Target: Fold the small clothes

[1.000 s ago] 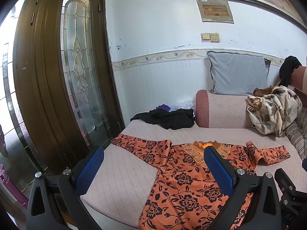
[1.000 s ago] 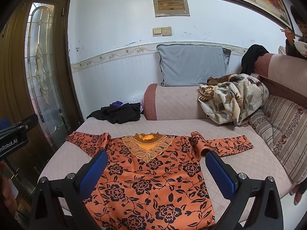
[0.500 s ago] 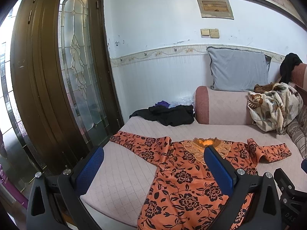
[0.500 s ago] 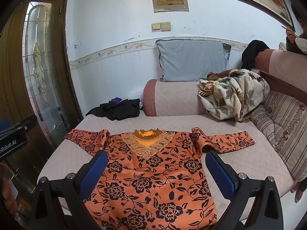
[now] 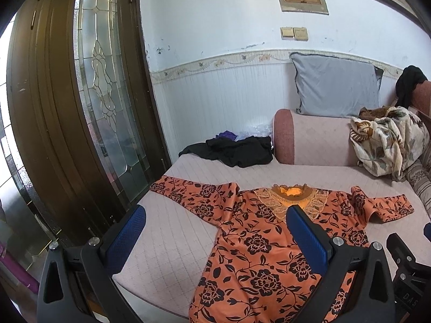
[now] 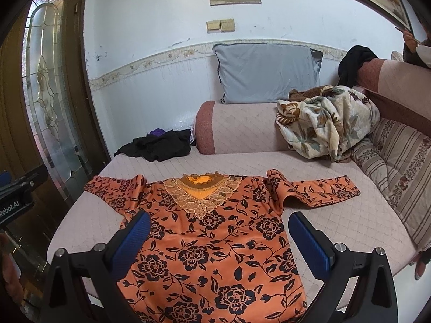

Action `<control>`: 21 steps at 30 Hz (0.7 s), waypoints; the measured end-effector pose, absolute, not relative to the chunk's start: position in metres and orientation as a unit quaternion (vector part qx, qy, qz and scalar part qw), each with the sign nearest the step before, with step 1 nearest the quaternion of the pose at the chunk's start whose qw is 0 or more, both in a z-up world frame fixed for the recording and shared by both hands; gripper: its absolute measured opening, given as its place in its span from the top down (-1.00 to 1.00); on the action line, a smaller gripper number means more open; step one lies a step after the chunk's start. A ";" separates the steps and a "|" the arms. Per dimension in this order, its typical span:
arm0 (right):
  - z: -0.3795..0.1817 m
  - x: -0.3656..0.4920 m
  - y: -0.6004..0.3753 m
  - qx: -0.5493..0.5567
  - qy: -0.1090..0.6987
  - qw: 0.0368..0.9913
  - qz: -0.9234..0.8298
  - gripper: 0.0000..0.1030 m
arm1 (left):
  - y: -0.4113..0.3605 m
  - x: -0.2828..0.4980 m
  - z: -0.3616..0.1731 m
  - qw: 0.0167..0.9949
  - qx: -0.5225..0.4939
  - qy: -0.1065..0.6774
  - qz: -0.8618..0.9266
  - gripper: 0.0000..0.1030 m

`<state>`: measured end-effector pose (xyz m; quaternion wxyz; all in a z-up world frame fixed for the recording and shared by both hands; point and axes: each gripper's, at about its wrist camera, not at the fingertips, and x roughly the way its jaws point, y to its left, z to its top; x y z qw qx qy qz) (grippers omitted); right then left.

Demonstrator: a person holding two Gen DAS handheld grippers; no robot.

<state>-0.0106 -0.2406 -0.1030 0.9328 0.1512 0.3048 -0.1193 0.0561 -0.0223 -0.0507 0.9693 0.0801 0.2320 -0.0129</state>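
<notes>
The orange floral blouse (image 6: 212,239) lay flat and unfolded on the sofa (image 6: 336,215); both the left gripper (image 5: 215,231) and the right gripper (image 6: 219,237) hung wide open, empty.

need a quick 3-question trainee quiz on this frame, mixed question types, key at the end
1. True or false: the left gripper is clamped on the orange floral blouse.
2. What lies at the far left corner of the sofa seat? A) grey pillow B) black garment C) floral blanket
3. Fill in: both blouse sleeves lie spread out to the sides, so the blouse is not yet ____.

Key:
1. False; both it and the right gripper are open and empty.
2. B, the black garment; the grey pillow and the floral blanket sit elsewhere.
3. folded
</notes>
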 end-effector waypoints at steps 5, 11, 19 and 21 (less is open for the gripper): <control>-0.113 0.003 -0.243 0.152 0.317 0.929 -0.118 -1.00 | -0.028 0.071 -0.059 0.967 0.083 0.242 -0.013 -1.00; -0.127 0.023 -0.258 0.162 0.330 0.922 -0.125 -1.00 | -0.037 0.094 -0.076 0.962 0.088 0.260 -0.014 -1.00; -0.182 0.064 -0.323 0.200 0.357 0.895 -0.179 -1.00 | -0.070 0.153 -0.127 0.949 0.101 0.298 -0.023 -1.00; -0.198 0.075 -0.345 0.211 0.360 0.887 -0.197 -1.00 | -0.082 0.178 -0.151 0.943 0.102 0.316 -0.026 -1.00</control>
